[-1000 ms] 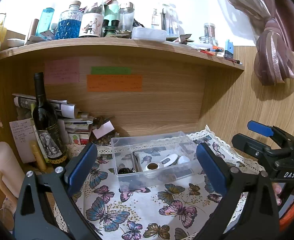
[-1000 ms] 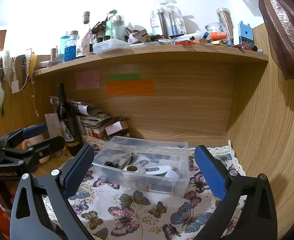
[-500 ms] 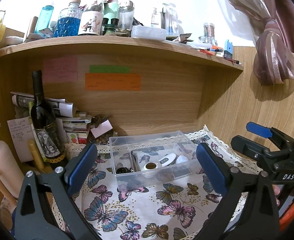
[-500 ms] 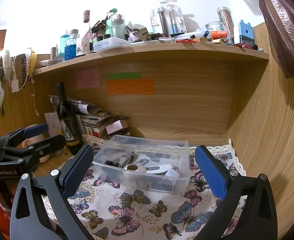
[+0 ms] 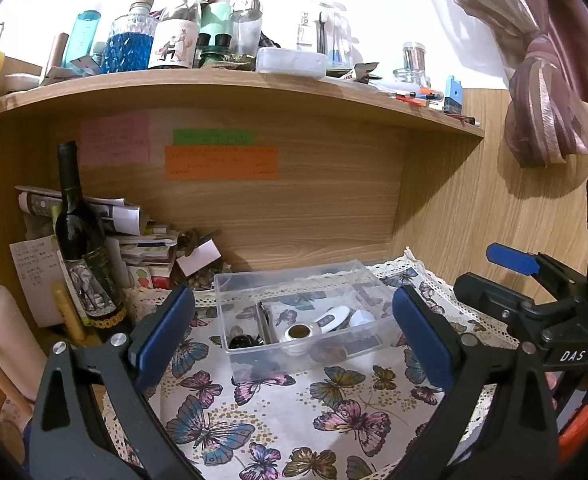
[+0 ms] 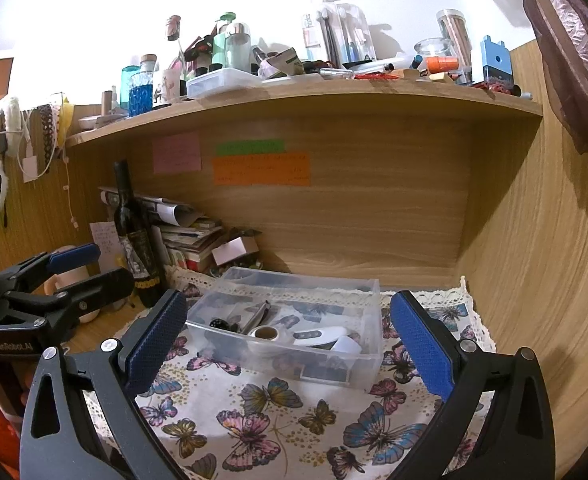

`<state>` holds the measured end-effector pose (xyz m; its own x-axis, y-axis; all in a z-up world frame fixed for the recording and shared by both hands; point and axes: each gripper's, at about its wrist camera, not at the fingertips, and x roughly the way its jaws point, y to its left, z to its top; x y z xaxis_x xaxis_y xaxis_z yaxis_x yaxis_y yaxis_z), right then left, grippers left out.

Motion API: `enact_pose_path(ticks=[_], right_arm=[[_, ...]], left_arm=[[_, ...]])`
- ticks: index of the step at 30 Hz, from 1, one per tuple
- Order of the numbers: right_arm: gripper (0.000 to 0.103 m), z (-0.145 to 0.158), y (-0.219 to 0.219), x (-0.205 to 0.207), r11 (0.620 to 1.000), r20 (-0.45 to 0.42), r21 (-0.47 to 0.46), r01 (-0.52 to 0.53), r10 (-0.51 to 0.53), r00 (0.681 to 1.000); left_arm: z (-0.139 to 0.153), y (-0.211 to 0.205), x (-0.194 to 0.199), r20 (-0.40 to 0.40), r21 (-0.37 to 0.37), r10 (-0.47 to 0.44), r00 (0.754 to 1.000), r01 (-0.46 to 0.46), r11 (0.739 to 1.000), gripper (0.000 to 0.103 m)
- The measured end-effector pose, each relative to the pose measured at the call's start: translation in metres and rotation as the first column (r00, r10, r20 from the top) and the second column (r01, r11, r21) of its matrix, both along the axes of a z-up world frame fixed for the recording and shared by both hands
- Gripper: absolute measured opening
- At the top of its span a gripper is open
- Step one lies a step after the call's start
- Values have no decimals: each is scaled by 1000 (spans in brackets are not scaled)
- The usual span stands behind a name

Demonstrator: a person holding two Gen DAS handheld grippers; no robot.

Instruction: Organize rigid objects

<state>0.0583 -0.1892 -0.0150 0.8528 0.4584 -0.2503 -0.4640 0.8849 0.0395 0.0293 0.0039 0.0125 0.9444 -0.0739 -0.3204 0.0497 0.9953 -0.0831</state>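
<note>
Far left: a dark bottle (image 5: 81,240) standing by stacked papers (image 5: 142,240), out of the way. In the middle, on the butterfly cloth (image 5: 278,412): a clear box (image 5: 305,312) holding a tape roll (image 5: 298,333), a white gadget (image 5: 333,316) and maybe a small black thing, kept together so nothing rolls off. Near, on each side: left gripper (image 5: 294,336) and right gripper (image 6: 286,336), both wide open and empty, hanging in front of the box.

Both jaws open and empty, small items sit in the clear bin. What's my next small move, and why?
Probably back both grippers off: the tape roll, white device and dark ball already lie inside the clear bin, with nothing loose on the butterfly cloth.
</note>
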Motion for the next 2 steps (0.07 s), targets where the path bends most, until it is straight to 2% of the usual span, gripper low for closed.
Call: enact_pose_path(ticks=[2], right_arm=[[102,0,0,1,1000,-3,1,2,-2,1000]], left_arm=[[-1,0,1,-5,-2,1,1000,-1,1000,101]])
